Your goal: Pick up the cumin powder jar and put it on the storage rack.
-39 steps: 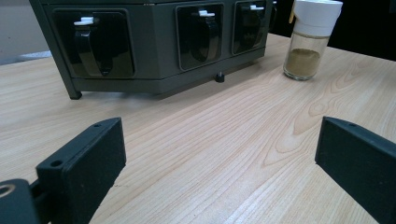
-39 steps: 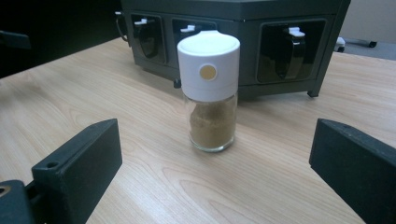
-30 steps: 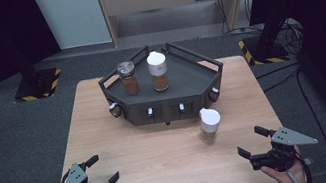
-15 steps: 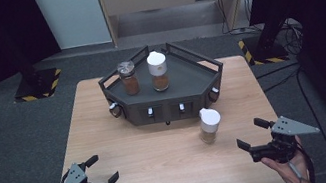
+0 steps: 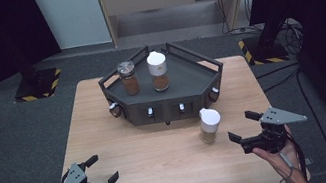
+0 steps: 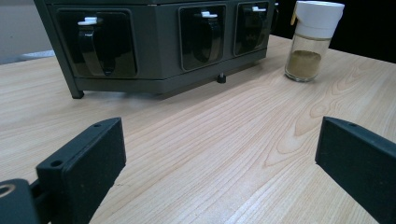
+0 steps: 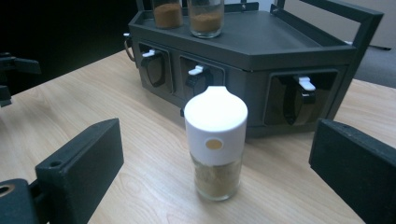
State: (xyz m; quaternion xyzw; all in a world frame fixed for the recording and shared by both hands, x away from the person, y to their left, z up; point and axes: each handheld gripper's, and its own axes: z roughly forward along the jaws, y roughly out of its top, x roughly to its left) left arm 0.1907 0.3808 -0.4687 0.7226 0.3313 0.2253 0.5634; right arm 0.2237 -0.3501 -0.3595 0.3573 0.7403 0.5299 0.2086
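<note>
A white-capped spice jar point(image 5: 209, 125) point(image 7: 215, 142) point(image 6: 312, 39) with tan powder stands on the wooden table point(image 5: 161, 147), in front of a dark rack point(image 5: 190, 84) point(image 7: 261, 51) point(image 6: 154, 46). On the rack's top stand a jar with a clear lid point(image 5: 128, 78) and a taller white-capped jar point(image 5: 158, 70), both with brown spice. My right gripper point(image 5: 247, 126) point(image 7: 215, 186) is open, just right of the lone jar, its jaws facing it and apart from it. At the table's front left my left gripper point(image 5: 102, 169) point(image 6: 219, 163) is open and empty.
The rack's front faces carry small white latches point(image 7: 198, 71) point(image 6: 88, 21). Bare wood lies between the two grippers. Around the table the floor is dark, with striped stand bases point(image 5: 38, 85) at the back left and back right.
My right gripper has moved left and forward toward the lone jar. The left gripper has stayed put.
</note>
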